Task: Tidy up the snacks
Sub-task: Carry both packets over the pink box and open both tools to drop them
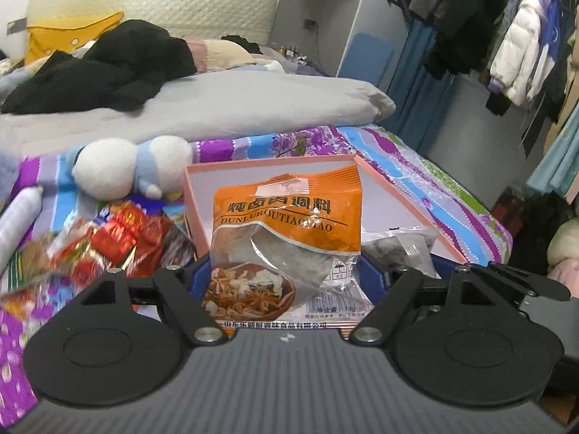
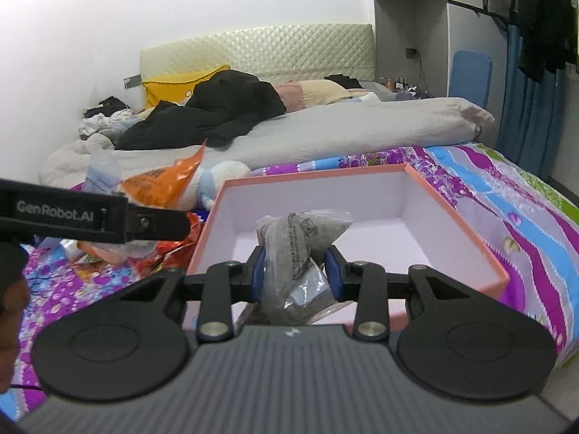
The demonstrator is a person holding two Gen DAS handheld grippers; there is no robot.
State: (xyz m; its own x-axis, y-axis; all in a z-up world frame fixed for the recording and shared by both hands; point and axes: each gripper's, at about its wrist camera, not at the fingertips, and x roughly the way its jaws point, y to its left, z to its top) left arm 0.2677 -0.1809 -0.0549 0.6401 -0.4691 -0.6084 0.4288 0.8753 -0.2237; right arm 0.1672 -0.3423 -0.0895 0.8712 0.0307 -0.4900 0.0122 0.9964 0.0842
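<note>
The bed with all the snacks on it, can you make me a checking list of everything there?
Surface: bed with flowery sheet.
Job's things: pink box, open; orange seasoning packet; grey packet; red snack pile.
Clutter: plush toy, black clothes, yellow pillow.
Grippers: left gripper holds the orange packet; right gripper holds the grey packet above the box.
Cables: one by the wall socket.
Surroundings: hanging coats, blue curtain.

home bedroom: bed (image 2: 325, 133), hanging clothes (image 1: 521, 47)

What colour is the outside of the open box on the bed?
Pink outside, white inside; clearest in the right wrist view.
</note>
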